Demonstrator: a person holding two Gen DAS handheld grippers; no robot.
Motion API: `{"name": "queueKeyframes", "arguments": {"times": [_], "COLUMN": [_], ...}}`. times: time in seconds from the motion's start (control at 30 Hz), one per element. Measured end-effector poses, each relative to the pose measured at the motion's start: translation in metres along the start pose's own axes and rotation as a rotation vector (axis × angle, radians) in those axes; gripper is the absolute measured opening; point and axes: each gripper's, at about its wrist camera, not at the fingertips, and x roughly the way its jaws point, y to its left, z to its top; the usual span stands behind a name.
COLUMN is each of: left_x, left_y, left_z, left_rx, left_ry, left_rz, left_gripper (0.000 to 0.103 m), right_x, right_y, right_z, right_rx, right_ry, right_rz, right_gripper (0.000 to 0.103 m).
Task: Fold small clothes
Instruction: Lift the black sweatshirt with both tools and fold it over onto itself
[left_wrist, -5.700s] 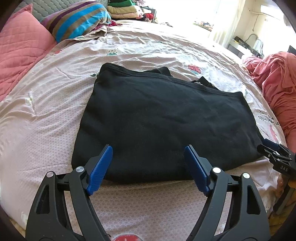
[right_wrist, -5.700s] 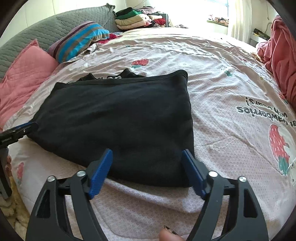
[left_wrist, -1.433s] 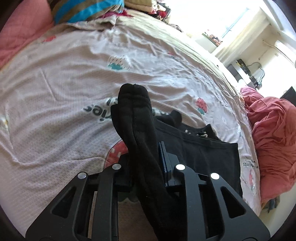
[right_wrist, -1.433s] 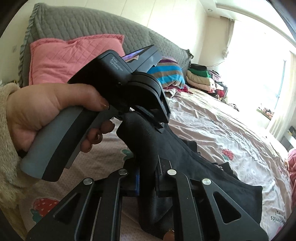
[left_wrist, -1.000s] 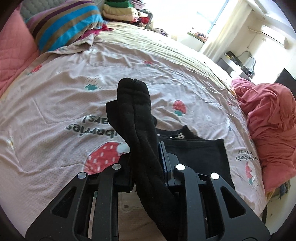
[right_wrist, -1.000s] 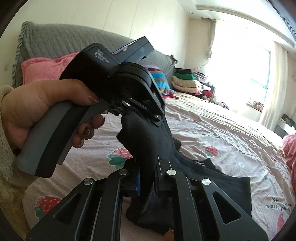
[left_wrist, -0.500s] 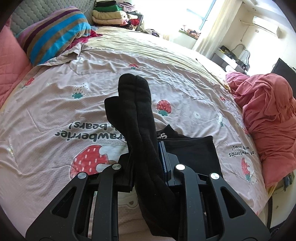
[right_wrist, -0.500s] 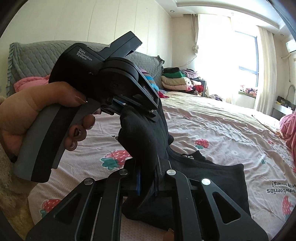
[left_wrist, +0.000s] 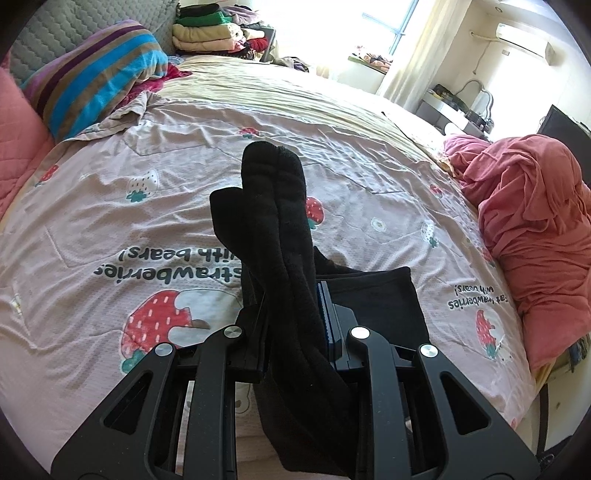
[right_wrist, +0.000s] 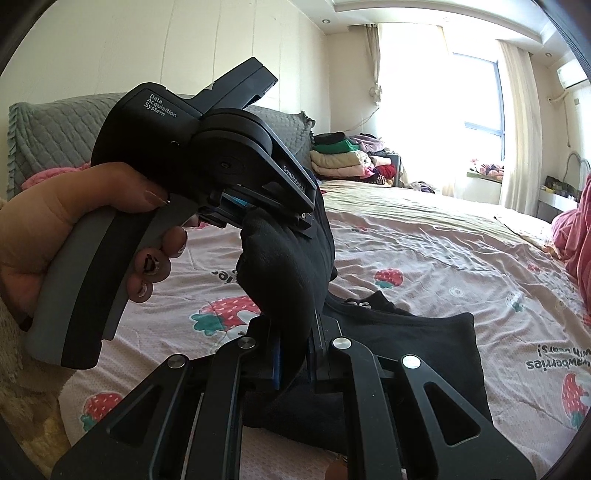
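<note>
Holding the black garment (left_wrist: 284, 266) clamped in both my left gripper (left_wrist: 293, 314) and right gripper (right_wrist: 295, 350), near edge raised above the bed (left_wrist: 110, 206) to fold it over the part lying flat

Striped pillow (left_wrist: 92, 77), red blanket (left_wrist: 532, 221), strawberry bedsheet (left_wrist: 110, 206)
</note>
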Motion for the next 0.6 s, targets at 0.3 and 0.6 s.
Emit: {"name": "queueKeyframes", "arguments": {"times": [0.3,0.6], "left_x": [0.007,0.017], "left_y": [-0.014,-0.031], "left_z": [0.0,0.001], "left_rx": [0.016,0.039], "left_ry": [0.011,0.024], "left_rz": [0.001,-0.004], "left_gripper": [0.014,0.014], "right_x": [-0.005,-0.008], "right_y": [-0.011,-0.023], "right_z": [-0.005,-0.009], "right_rx": [0.03,0.063], "right_ry": [0.0,0.004], "right_rz": [-0.011,-0.023], "right_gripper": [0.009,0.009]}}
